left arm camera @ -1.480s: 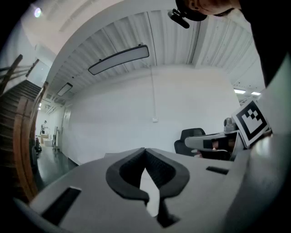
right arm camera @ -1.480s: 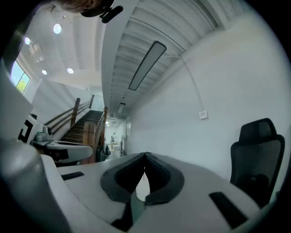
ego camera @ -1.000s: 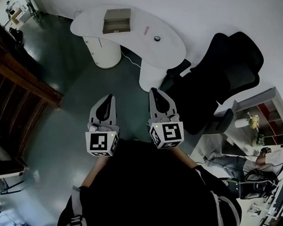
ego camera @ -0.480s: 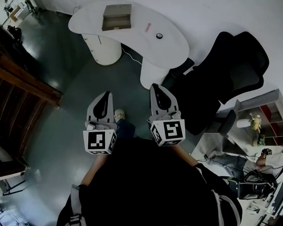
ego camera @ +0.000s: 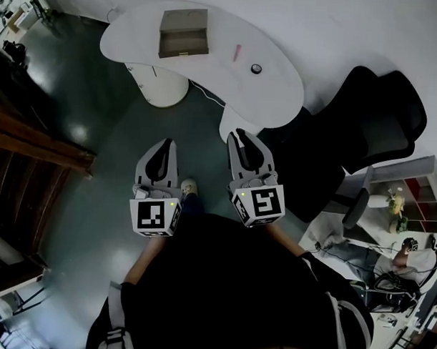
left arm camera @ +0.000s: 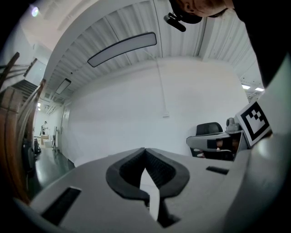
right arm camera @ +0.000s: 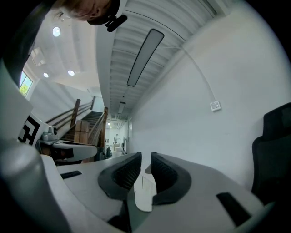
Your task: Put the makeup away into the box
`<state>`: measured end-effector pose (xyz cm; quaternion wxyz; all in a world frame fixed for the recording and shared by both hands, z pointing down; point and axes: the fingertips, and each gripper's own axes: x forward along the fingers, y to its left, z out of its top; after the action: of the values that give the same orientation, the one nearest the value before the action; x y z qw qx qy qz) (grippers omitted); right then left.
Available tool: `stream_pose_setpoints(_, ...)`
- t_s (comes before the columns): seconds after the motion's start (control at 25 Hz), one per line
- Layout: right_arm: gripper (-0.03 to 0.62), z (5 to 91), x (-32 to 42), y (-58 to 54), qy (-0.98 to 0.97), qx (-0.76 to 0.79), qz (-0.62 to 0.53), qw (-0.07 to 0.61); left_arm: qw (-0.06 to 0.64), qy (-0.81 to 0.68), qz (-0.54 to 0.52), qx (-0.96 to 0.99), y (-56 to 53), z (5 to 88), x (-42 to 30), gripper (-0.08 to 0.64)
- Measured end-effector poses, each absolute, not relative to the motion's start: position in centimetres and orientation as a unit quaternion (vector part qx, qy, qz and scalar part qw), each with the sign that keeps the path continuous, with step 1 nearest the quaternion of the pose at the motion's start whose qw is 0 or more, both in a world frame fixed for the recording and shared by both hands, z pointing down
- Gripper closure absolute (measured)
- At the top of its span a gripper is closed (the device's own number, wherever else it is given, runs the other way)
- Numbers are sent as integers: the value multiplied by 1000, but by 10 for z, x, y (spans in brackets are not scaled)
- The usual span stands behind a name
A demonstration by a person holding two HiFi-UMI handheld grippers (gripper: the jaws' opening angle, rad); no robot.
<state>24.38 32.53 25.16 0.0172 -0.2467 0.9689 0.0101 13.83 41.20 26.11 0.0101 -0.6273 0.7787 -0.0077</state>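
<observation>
I hold both tools out level over the dark floor (ego camera: 81,201), in the middle of the frame and well apart from the white surface (ego camera: 278,93) that curves across the top. My left tool (ego camera: 165,142) is closed, its tips touching, with nothing in it. My right tool (ego camera: 242,135) has just been opening and stands only a narrow crack apart, also with nothing between its jaws. The open-topped brown box (ego camera: 184,33) sits at the upper left of the surface. A pink stick (ego camera: 238,51) lies on the bare top to the right of the box, not touching it, and a small dark round thing (ego camera: 256,68) lies a little further right. A black chair (ego camera: 371,118) stands at the right of the frame.
</observation>
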Motion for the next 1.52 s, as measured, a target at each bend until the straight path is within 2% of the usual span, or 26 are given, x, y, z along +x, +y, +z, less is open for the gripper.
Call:
stream_pose_setpoints(0.08, 483, 254, 225, 311, 968, -249, 7, 9, 7, 773, -9, -634, 395, 261, 121, 554)
stream_pose_setpoints(0.68, 466, 275, 123, 221, 952, -307, -12, -19, -19, 730, -36, -683, 295, 279, 20, 554)
stream_pose_setpoints(1.52, 457, 290, 78, 147, 945, -326, 4, -37, -37, 716, -12, -697, 222, 298, -31, 554)
